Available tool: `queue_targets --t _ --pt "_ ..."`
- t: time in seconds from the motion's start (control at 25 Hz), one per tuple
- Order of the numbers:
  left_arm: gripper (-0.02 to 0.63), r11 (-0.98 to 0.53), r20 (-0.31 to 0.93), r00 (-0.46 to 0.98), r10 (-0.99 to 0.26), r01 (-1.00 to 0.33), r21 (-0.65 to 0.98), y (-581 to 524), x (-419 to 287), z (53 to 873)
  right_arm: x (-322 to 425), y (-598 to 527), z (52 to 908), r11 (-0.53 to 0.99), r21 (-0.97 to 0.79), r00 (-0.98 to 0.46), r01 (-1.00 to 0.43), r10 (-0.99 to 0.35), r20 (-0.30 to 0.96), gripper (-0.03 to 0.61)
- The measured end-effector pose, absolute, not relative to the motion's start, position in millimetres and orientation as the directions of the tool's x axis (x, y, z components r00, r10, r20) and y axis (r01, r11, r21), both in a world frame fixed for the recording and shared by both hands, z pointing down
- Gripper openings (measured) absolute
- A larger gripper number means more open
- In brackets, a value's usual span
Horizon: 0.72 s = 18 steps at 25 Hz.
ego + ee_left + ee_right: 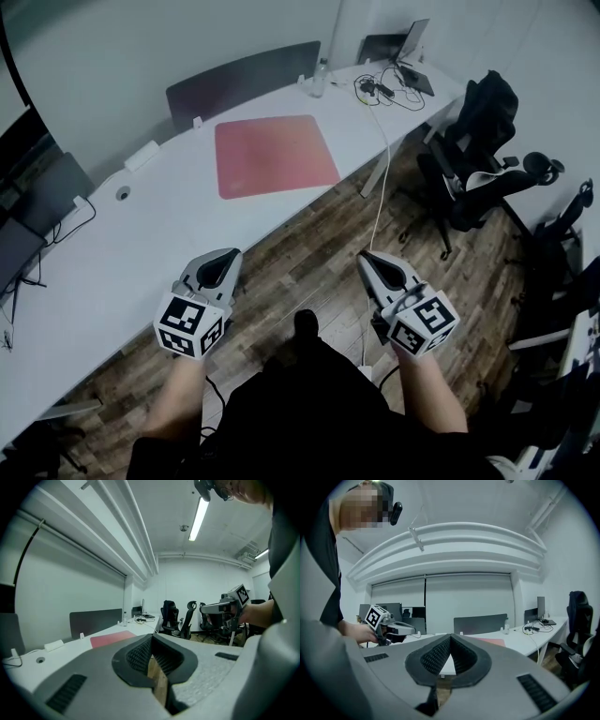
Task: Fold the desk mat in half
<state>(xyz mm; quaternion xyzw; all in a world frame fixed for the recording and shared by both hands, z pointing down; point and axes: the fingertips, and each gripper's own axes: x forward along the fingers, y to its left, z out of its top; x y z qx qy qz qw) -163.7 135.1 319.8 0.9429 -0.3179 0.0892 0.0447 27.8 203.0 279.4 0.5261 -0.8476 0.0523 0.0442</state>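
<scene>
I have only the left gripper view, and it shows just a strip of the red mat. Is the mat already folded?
Observer: No. The head view shows the desk mat lying flat, unfolded, on the white desk.
Operator: Does the right hand-held gripper hold anything?
Observer: No. In its own view the right hand-held gripper is shut, nothing between the jaws.
Operator: Is anything lying on the mat?
Observer: No. Its whole surface is bare in the head view.

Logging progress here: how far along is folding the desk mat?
Done: nothing; the pink desk mat lies flat, unfolded, on the white desk. In hand: nothing; left tool and right tool are shut, empty, short of the desk. Left: grip an edge, fold it over.
</scene>
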Motion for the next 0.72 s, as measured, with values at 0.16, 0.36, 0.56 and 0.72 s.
queue_targets --t 0.16,0.36,0.56,0.72 --pt "0.003 -0.767 0.233 0.747 -0.623 -0.642 0.008 104.1 -151.0 330.1 45.0 161.6 289.3 0.468 -0.064 -0.472 -0.882 -0.872 0.128 0.002" --pt "0.003 -0.736 0.287 0.704 -0.649 -0.677 -0.001 45.8 -120.2 344.5 78.5 92.2 307.0 0.502 -0.052 -0.503 -0.863 -0.85 0.158 0.0" --pt "0.003 -0.699 0.356 0.653 -0.668 -0.715 0.001 -12.1 -84.5 363.2 111.2 31.7 332.7 0.566 -0.046 -0.563 -0.823 -0.805 0.186 0.002" --pt "0.003 -0.683 0.392 0.63 -0.671 -0.73 0.004 -44.1 -50.0 372.3 145.6 -7.5 358.4 0.584 -0.067 -0.581 -0.809 -0.777 0.243 0.001"
